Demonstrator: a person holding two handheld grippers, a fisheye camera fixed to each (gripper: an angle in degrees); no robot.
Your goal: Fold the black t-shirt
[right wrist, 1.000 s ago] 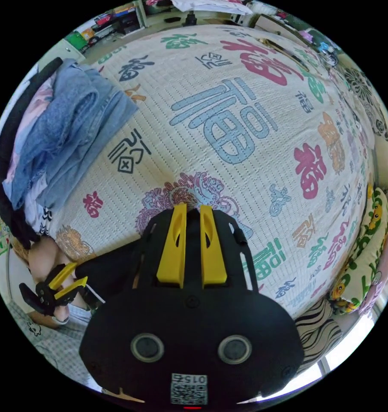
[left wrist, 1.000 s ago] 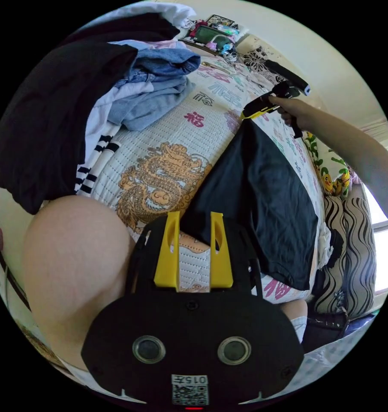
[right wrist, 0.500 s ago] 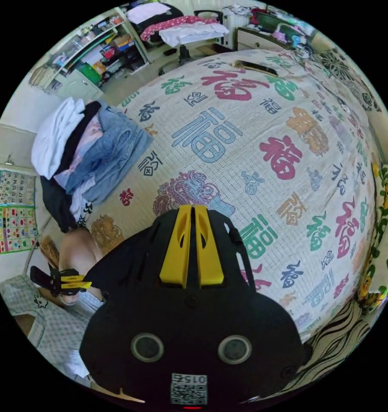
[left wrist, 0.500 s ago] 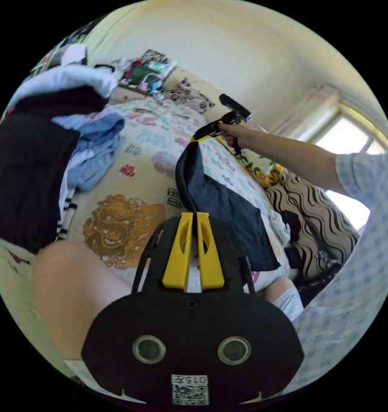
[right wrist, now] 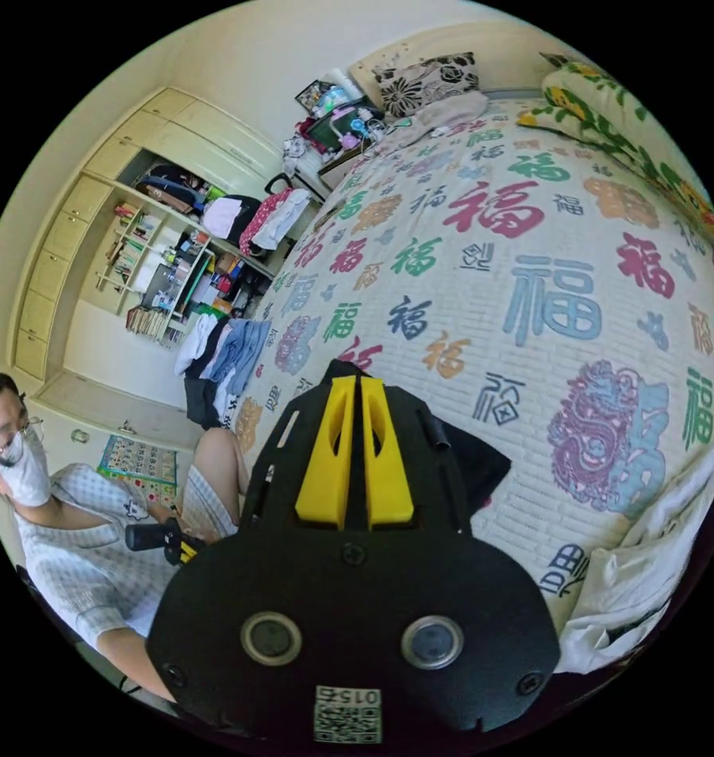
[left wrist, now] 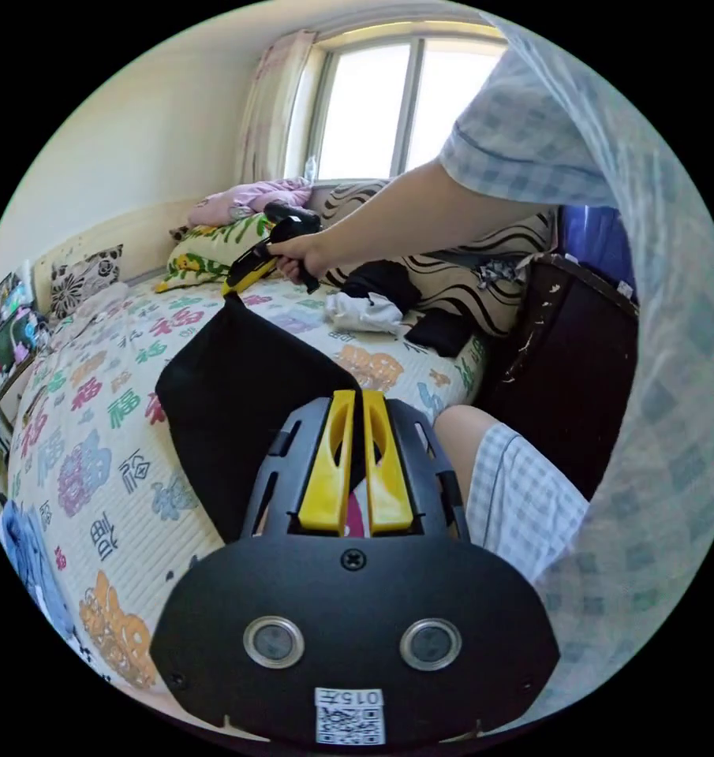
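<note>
We see the black t-shirt (left wrist: 238, 394), matte and limp, stretched above the quilted printed bed (left wrist: 96, 441); left gripper (left wrist: 355, 402) and right gripper (left wrist: 238, 281) fingers pinch its edge.

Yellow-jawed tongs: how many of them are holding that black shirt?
2. The left yellow-jawed tongs pinch the black cotton t-shirt at its near edge; the right yellow-jawed tongs pinch its far corner, over the patterned bedspread.

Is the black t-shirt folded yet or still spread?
Not folded. The t-shirt hangs stretched between the left gripper and the right gripper, lifted over the bed.
</note>
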